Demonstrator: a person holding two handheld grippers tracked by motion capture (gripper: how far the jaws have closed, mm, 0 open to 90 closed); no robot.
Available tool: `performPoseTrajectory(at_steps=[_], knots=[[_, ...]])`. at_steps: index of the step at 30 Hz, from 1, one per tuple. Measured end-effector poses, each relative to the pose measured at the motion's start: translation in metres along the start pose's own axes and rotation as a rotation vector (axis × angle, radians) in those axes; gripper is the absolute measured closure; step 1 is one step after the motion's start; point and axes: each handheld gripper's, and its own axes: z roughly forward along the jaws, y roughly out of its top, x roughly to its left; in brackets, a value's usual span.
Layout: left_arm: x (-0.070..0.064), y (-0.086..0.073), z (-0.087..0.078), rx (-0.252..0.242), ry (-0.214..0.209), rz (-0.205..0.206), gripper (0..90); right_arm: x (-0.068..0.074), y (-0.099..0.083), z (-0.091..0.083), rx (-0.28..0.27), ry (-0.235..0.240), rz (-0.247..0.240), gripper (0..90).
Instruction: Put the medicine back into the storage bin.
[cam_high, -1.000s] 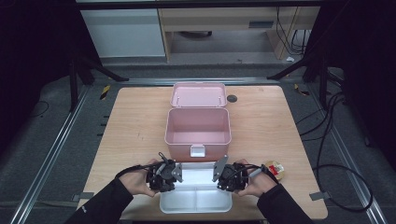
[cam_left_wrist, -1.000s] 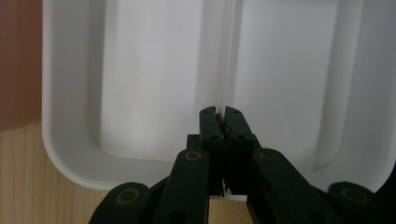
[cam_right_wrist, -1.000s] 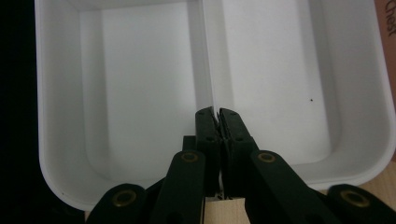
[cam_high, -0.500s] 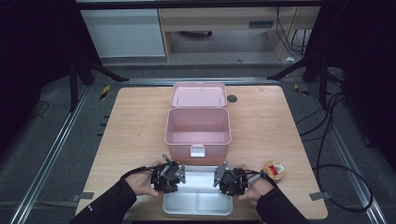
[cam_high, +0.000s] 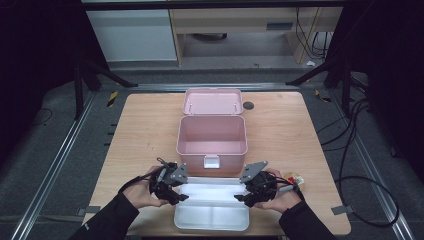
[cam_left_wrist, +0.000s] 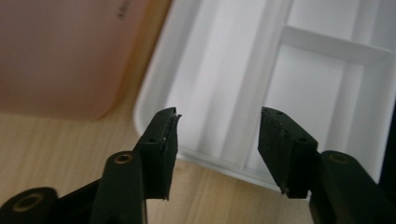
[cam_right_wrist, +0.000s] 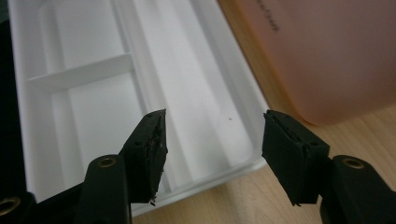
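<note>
The white tray (cam_high: 211, 210) lies at the near edge of the worktop (cam_high: 140, 135), between the two hand-held grippers. It has one long compartment along its far side and smaller ones behind a cross divider on its near side; all of them look bare. The left hand-held gripper (cam_high: 176, 192) sits at the tray's left end, the right hand-held gripper (cam_high: 246, 195) at its right end.

In the left gripper view, the left hand-held gripper (cam_left_wrist: 217, 140) has its jaws wide apart, straddling the tray's (cam_left_wrist: 261, 79) rim at a corner and gripping nothing. In the right gripper view, the right hand-held gripper (cam_right_wrist: 212, 142) is likewise spread wide over the opposite rim of the tray (cam_right_wrist: 140, 93), with nothing between the jaws.

Just beyond both grippers stands the pink box (cam_high: 212, 137), open, its lid (cam_high: 212, 101) thrown back flat on the worktop. Only the high view looks into it, and its inside appears bare; the gripper views catch its pink outer wall (cam_left_wrist: 60, 56) close beside the tray, a strip of wood between them.

To the outer side of the right hand-held gripper lies a small red and yellow item (cam_high: 297, 178), too small to identify. A dark round disc (cam_high: 248, 105) rests beside the lid.
</note>
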Motion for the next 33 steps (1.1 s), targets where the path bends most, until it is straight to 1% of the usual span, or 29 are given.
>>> performPoseTrajectory(at_steps=[1,2,3,4,6,7,9,11,12,13,15,16,17,18,19,20,22,24,25,27,30,31,33], knots=[[0.003,-0.002,-0.002,-0.013,0.022,-0.031,39.5,-0.001,-0.001,-0.002,-0.002,-0.018,0.016,35.1],[0.005,-0.005,-0.004,-0.028,0.032,-0.059,39.3,-0.002,-0.003,-0.004,-0.005,-0.038,0.038,32.6],[0.006,-0.009,-0.005,-0.042,0.040,-0.084,38.9,-0.003,-0.005,-0.006,-0.006,-0.060,0.062,32.2],[0.008,-0.012,-0.006,-0.053,0.052,-0.107,38.5,-0.005,-0.007,-0.009,-0.014,-0.080,0.074,31.9],[0.010,-0.019,-0.007,-0.064,0.064,-0.141,36.9,-0.007,-0.012,-0.013,-0.026,-0.107,0.116,29.9],[0.012,-0.024,-0.007,-0.072,0.077,-0.163,36.8,-0.010,-0.014,-0.016,-0.024,-0.126,0.134,29.3],[0.014,-0.031,-0.007,-0.079,0.089,-0.192,36.0,-0.014,-0.020,-0.022,-0.028,-0.173,0.181,27.6],[0.016,-0.036,-0.007,-0.090,0.108,-0.217,34.5,-0.019,-0.025,-0.028,-0.034,-0.201,0.226,26.1],[0.018,-0.038,-0.007,-0.095,0.114,-0.233,34.5,-0.022,-0.028,-0.031,-0.036,-0.222,0.248,26.4],[0.020,-0.041,-0.007,-0.096,0.125,-0.247,33.8,-0.024,-0.031,-0.034,-0.038,-0.233,0.263,26.6],[0.023,-0.046,-0.007,-0.098,0.134,-0.267,31.6,-0.028,-0.036,-0.039,-0.045,-0.263,0.290,25.4],[0.025,-0.049,-0.007,-0.100,0.149,-0.280,30.8,-0.031,-0.039,-0.041,-0.046,-0.281,0.309,24.3],[0.026,-0.051,-0.007,-0.103,0.158,-0.290,29.8,-0.035,-0.043,-0.044,-0.041,-0.300,0.332,21.8],[0.029,-0.055,-0.007,-0.103,0.162,-0.308,29.0,-0.037,-0.045,-0.046,-0.037,-0.314,0.348,19.8],[0.030,-0.057,-0.007,-0.105,0.171,-0.324,28.3,-0.040,-0.049,-0.048,-0.023,-0.337,0.377,18.9],[0.032,-0.059,-0.007,-0.107,0.179,-0.340,27.7,-0.043,-0.053,-0.050,-0.016,-0.356,0.392,17.9],[0.036,-0.063,-0.007,-0.106,0.185,-0.361,26.1,-0.047,-0.059,-0.053,-0.011,-0.377,0.422,17.1],[0.038,-0.066,-0.007,-0.108,0.206,-0.376,25.2,-0.050,-0.065,-0.055,0.001,-0.408,0.447,15.4],[0.039,-0.068,-0.007,-0.107,0.211,-0.388,25.0,-0.051,-0.067,-0.057,0.006,-0.415,0.458,14.7],[0.041,-0.070,-0.008,-0.112,0.220,-0.399,24.2,-0.054,-0.073,-0.060,0.007,-0.424,0.493,12.8],[0.044,-0.073,-0.008,-0.120,0.234,-0.417,23.9,-0.056,-0.079,-0.061,0.017,-0.434,0.522,10.6],[0.044,-0.074,-0.008,-0.122,0.233,-0.424,24.0,-0.057,-0.081,-0.060,0.026,-0.437,0.533,10.2],[0.046,-0.076,-0.008,-0.123,0.246,-0.432,24.0,-0.056,-0.084,-0.059,0.039,-0.444,0.544,9.9]])
